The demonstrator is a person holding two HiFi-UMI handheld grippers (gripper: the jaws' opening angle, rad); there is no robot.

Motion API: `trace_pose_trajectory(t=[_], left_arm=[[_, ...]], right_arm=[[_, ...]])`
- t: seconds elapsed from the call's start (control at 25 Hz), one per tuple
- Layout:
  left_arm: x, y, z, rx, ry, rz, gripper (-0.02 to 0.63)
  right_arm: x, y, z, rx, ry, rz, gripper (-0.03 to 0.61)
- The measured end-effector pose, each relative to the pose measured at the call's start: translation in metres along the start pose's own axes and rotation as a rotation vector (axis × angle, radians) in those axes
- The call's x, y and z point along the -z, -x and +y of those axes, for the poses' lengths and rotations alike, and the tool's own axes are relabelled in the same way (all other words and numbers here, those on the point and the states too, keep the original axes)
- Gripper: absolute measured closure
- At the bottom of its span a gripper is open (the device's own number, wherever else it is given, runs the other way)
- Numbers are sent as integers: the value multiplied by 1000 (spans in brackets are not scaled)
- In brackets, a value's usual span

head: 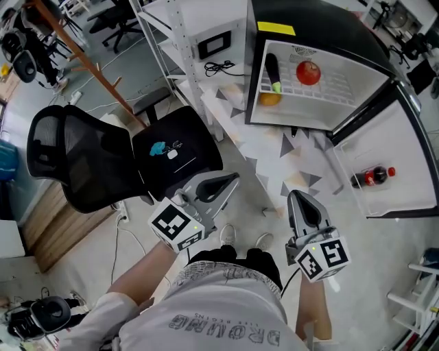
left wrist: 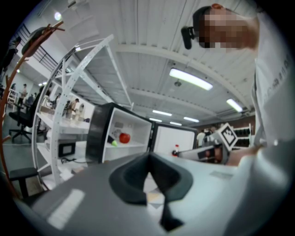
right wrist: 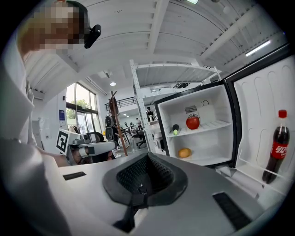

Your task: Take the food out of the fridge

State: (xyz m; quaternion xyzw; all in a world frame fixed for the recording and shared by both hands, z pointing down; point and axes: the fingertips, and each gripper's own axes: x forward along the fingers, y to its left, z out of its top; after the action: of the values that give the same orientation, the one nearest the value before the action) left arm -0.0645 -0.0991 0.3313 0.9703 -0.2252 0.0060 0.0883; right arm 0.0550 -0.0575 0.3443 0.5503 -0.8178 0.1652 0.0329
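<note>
First, step closer to the open fridge (head: 322, 20), then unclench the left hand-held gripper (head: 230, 182) and right hand-held gripper (head: 300, 199), both clenched on nothing, before squaring up on the tomato (head: 309, 72) mid-shelf.

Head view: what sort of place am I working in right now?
Most likely an office or lab workspace rather than a home kitchen: there is a black mesh office chair, white metal shelving, and a small open fridge standing on the floor.

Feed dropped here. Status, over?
Left gripper, right gripper shut, empty. Tomato, eggplant, orange in open fridge, untouched. Nothing in the way.
</note>
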Motion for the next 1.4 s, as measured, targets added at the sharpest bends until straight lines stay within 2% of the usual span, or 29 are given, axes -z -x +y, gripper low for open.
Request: trace_pose_trajectory(t=[0.44, 1.0, 1.4], left_arm=[[7, -28, 13, -56, 7, 21, 607], [26, -82, 42, -239, 41, 59, 607], [31, -108, 61, -348, 43, 55, 607]], right_arm=[[-8, -27, -41, -43, 27, 12, 577], [-10, -109, -135, -133, 88, 78, 577], [-1, -155, -170, -201, 130, 134, 576]])
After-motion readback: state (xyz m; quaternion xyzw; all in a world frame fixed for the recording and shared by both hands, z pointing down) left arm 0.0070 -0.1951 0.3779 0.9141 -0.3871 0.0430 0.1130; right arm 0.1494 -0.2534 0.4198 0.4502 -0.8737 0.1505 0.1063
